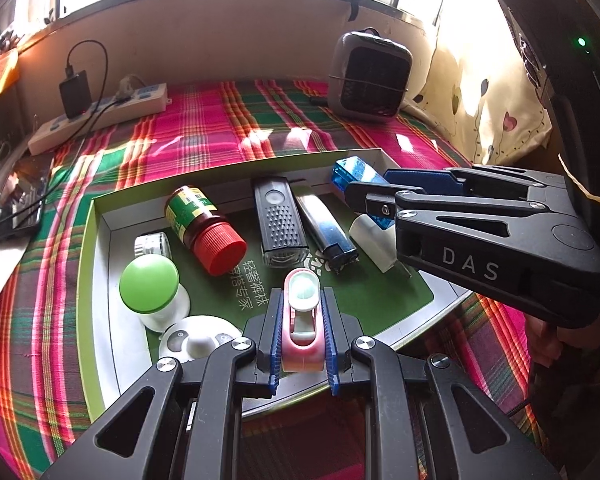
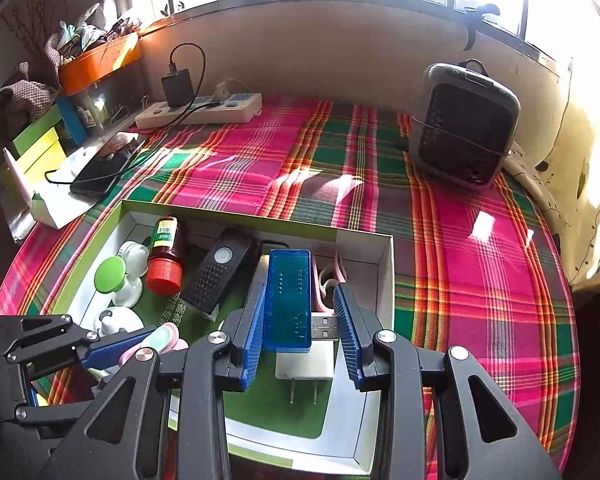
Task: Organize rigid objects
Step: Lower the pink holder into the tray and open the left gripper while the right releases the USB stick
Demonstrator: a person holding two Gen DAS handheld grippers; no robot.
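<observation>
"DAS" on the right tool [image 1: 364, 200] (white capitals).

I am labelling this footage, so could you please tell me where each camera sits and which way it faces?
Left wrist: sits on the left gripper, looking forward and down into the box; its jaws are shut on a pink item, and the right gripper reaches in from the right.
Right wrist: sits on the right gripper, facing the window; a blue translucent item lies between its jaws, the left gripper low on the left.
Shared: box, red-capped bottle, heater, power strip.
</observation>
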